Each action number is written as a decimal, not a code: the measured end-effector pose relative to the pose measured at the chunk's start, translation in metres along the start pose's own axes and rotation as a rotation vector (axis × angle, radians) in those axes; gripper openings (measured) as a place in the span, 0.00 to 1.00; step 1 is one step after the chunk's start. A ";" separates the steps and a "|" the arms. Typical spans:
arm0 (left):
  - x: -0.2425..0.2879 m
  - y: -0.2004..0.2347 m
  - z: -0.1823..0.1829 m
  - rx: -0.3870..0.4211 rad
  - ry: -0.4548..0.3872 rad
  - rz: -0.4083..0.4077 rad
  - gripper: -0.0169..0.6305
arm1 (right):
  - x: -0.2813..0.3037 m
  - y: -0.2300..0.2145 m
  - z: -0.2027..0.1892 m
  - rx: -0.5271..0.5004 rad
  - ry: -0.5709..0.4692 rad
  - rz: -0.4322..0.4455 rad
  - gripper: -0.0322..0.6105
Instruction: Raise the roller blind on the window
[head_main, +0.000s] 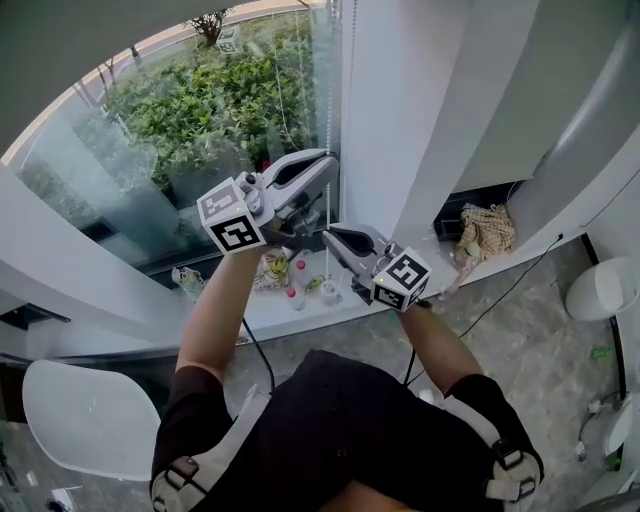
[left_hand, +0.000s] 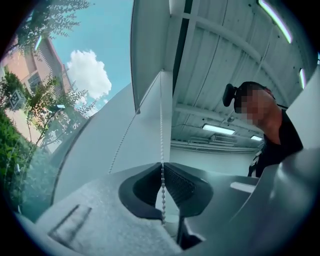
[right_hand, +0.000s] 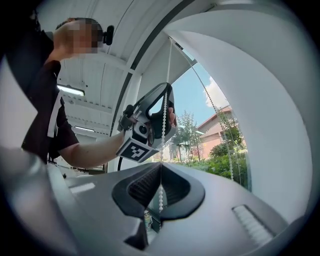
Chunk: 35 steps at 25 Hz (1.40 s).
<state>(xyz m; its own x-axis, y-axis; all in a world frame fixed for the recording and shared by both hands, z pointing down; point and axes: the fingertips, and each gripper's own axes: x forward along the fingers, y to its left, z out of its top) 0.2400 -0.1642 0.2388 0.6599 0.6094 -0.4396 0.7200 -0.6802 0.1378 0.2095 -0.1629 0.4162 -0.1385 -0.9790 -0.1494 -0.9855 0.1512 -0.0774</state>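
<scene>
- Head view: a person stands at a tall window (head_main: 190, 120), arms raised, a gripper in each hand. The left gripper (head_main: 328, 168) is the higher one, and the right gripper (head_main: 332, 236) is just below it. Both are at the thin bead chain (head_main: 329, 90), which hangs beside the white pillar (head_main: 395, 110) at the window's right edge. The glass looks uncovered here, and the blind itself cannot be made out.
- Room to move: open air above and toward the person. The pillar and glass are close ahead, and small bottles (head_main: 297, 280) crowd the sill (head_main: 340, 312) below.
- Left gripper view: the left gripper (left_hand: 162, 167) is closed, its pads pinching the bead chain (left_hand: 161, 125), which runs straight up. A second strand (left_hand: 122, 142) slants away to the left (probably the loop's other side).
- Right gripper view: the right gripper (right_hand: 161, 165) is also closed on the bead chain (right_hand: 163, 117). The left gripper (right_hand: 150, 120) is above it on the same strand, and the other strand (right_hand: 215, 112) hangs free.
- Risks, as a judgement: with both grippers clamped on one strand, a pull from the upper one only fights the lower one. A sideways tug could jam or derail the beads, the thin chain may slip through the pads, and a long downstroke could knock the bottles.
</scene>
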 end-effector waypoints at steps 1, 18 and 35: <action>-0.001 0.001 0.000 0.004 -0.004 0.004 0.05 | -0.001 -0.001 0.000 0.002 -0.003 0.000 0.05; -0.083 0.035 -0.157 -0.083 0.133 0.251 0.05 | -0.049 0.002 -0.151 0.077 0.416 -0.053 0.26; -0.094 0.017 -0.139 -0.063 0.132 0.255 0.05 | 0.041 -0.018 0.197 0.010 -0.324 -0.027 0.21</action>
<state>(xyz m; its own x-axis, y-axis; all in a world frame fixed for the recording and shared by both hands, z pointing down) 0.2201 -0.1761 0.4060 0.8403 0.4730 -0.2648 0.5368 -0.7941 0.2851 0.2411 -0.1792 0.2175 -0.0719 -0.8887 -0.4529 -0.9871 0.1285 -0.0955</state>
